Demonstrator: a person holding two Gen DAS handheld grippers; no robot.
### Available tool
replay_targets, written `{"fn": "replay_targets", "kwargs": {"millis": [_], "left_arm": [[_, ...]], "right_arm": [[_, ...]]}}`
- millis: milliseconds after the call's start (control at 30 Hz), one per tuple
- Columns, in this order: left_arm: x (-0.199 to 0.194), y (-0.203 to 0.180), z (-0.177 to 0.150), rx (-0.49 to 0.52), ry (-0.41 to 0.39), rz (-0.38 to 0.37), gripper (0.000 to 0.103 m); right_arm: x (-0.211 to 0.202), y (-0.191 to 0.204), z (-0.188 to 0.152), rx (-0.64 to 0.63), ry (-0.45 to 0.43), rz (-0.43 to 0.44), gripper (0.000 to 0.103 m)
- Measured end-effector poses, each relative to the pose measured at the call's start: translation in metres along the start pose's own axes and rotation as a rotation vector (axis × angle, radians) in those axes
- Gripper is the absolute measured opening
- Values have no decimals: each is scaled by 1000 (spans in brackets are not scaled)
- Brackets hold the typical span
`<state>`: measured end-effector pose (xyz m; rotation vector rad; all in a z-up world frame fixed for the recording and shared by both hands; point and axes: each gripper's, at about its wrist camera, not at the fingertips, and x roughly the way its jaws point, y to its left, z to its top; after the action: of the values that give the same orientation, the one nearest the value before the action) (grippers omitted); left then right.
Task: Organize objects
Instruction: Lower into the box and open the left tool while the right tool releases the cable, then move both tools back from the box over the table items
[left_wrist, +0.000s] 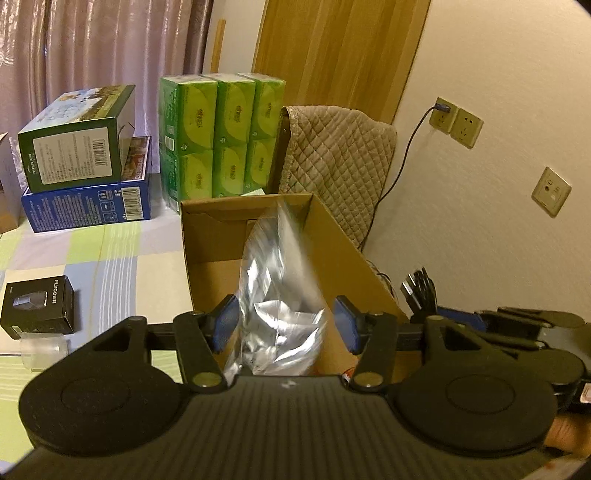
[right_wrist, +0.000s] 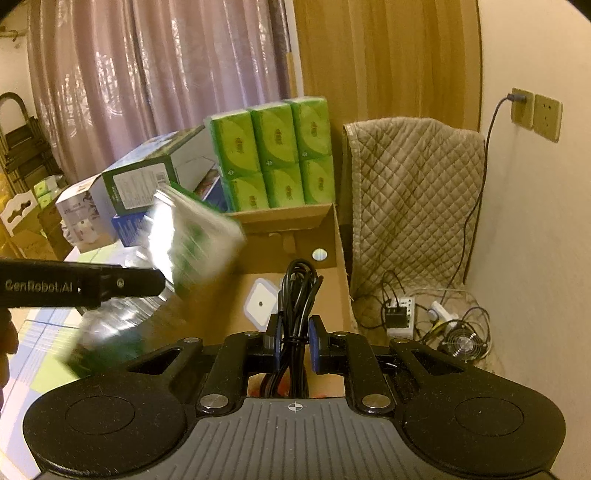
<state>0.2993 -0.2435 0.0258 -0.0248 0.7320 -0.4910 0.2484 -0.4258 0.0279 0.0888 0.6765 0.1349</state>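
Left wrist view: the left gripper (left_wrist: 286, 328) has its jaws spread wide, and a clear plastic bag (left_wrist: 275, 295) blurs between the blue pads (left_wrist: 225, 325) without being pinched; whether either pad touches it cannot be told. The bag hangs over the open cardboard box (left_wrist: 332, 243), its far end reaching down inside. To the left, on the checked cloth (left_wrist: 103, 266), lie a small black box (left_wrist: 38, 308) and, further off, a green carton (left_wrist: 74, 144) stacked on a blue carton (left_wrist: 86, 205). 6 green tissue packs (left_wrist: 221, 136) stand behind the cardboard box, with a quilted cover (left_wrist: 336, 162) to their right.

Right wrist view: the right gripper (right_wrist: 293, 343) has its jaws drawn close on a coiled black cable (right_wrist: 297, 295), holding it above the near end of the cardboard box (right_wrist: 340, 258). A white square gadget (right_wrist: 260, 304) lies on the box floor. At left, the left gripper (right_wrist: 110, 284) reaches in with the blurred plastic bag (right_wrist: 184, 243) beside it over the box's left edge.
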Motion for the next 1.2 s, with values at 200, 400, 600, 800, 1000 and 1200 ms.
{"fn": "replay_targets", "kwargs": {"millis": [200,400,600,800,1000,1200], "left_arm": [[-2,10,-8,-9,19,12,51],[-13,20,-15,-3,21,34,54],[-24,29,-17,-12,9,43,61],[-33,41,-24,-6,10,73,77],[-43,58,-36,-16,24,98,79],[-76,87,-42,-18,12,140,84]], "right_arm": [[2,-3,-5,12,11,7,11],[0,1,-3,14,12,15,11],[13,4,4,53,22,65,12],[8,0,10,115,-56,102,75],[-4,12,7,96,-51,90,75],[-20,36,5,69,-61,105,75]]}}
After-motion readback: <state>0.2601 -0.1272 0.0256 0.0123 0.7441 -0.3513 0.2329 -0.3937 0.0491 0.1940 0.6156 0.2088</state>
